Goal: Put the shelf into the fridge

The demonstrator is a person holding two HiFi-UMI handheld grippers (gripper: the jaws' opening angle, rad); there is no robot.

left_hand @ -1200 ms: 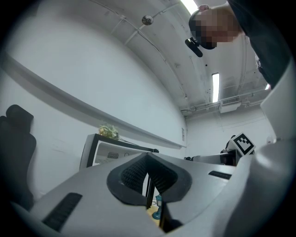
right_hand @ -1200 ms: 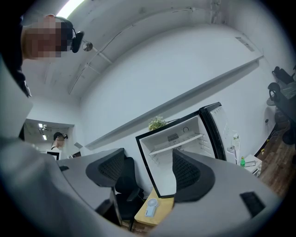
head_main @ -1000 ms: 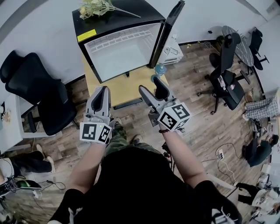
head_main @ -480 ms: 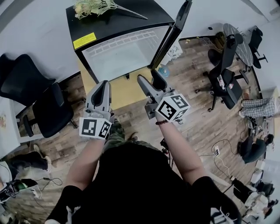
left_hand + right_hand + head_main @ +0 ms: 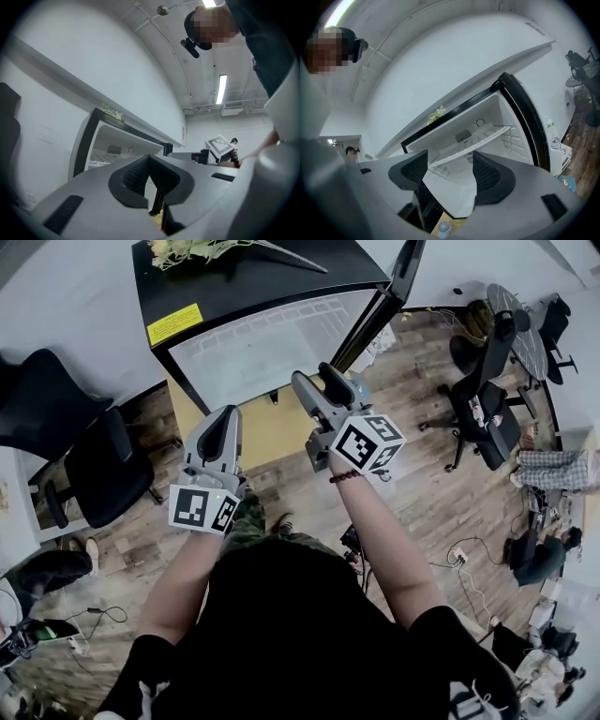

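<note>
In the head view the left gripper (image 5: pixel 228 413) and right gripper (image 5: pixel 314 376) point at the open fridge (image 5: pixel 253 282), the left gripper view shows its jaws closed together on nothing, and the right gripper view shows jaws partly apart and empty, the white wire shelf (image 5: pixel 483 138) lying inside the fridge beyond them.

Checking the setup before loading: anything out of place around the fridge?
A bunch of flowers lies on its side atop the fridge, stems loose, no vase. Otherwise nothing stands out.

Black fridge (image 5: pixel 262 282) open, white interior; white wire shelf (image 5: pixel 457 152) inside.
</note>
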